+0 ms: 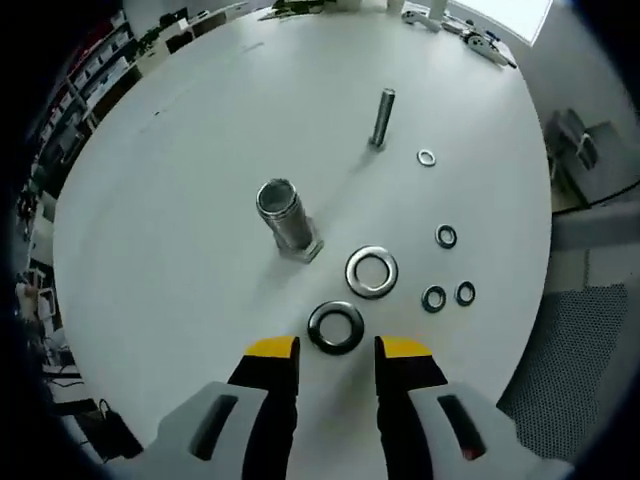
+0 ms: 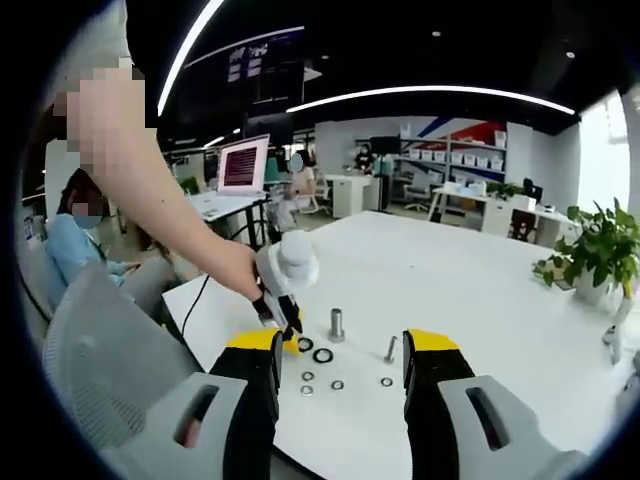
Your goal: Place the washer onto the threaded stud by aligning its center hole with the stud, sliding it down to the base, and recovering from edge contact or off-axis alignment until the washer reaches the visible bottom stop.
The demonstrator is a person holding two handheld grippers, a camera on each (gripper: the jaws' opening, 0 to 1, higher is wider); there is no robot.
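A thick threaded stud [image 1: 285, 215] stands upright on its hex base on the white table [image 1: 180, 180]. A large silver washer [image 1: 372, 271] lies flat to its right. Nearer me lies a dark washer [image 1: 336, 327], just ahead of my open left gripper [image 1: 337, 350], whose yellow-tipped jaws straddle it without touching. In the right gripper view, a person's hand holds the left gripper [image 2: 292, 335] low over the dark washer [image 2: 305, 344], beside the stud [image 2: 337, 323] and the silver washer [image 2: 323, 355]. My right gripper [image 2: 343, 345] is open, empty and well back from the parts.
A thinner bolt [image 1: 383, 117] stands farther back. Several small washers [image 1: 446, 236] lie scattered to the right, near the table's edge. A seated person [image 2: 80, 250], desks, a monitor [image 2: 243, 163] and a potted plant [image 2: 600, 250] surround the table.
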